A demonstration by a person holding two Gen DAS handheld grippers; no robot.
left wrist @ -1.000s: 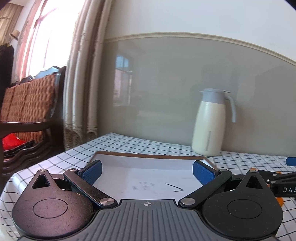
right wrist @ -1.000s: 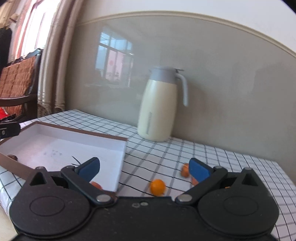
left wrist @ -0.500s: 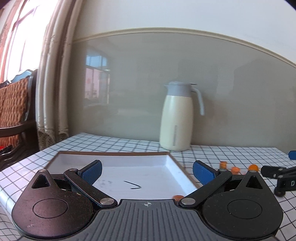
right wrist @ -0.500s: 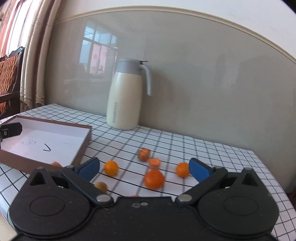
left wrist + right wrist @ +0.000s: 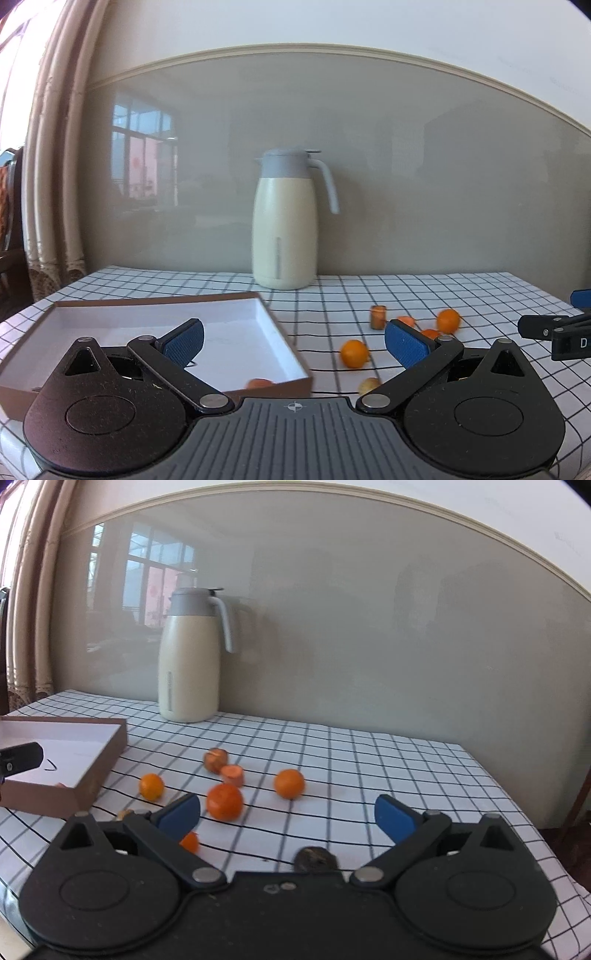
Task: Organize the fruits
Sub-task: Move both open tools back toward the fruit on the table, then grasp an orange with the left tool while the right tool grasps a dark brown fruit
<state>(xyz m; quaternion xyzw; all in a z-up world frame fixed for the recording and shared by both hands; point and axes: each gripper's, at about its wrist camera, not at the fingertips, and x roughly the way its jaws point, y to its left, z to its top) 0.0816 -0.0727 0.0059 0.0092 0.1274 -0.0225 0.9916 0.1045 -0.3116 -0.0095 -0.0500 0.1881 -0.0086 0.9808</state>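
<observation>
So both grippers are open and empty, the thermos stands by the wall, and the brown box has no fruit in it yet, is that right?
Not quite. The brown box already holds one orange piece in its near corner, as the left wrist view shows. The rest holds: the left gripper and right gripper are open and empty, and the thermos stands by the wall.

Four whole oranges (image 5: 224, 801) — one box (image 5: 99, 755), one thermos jug (image 5: 190, 657), one checked tablecloth (image 5: 369, 760).
</observation>
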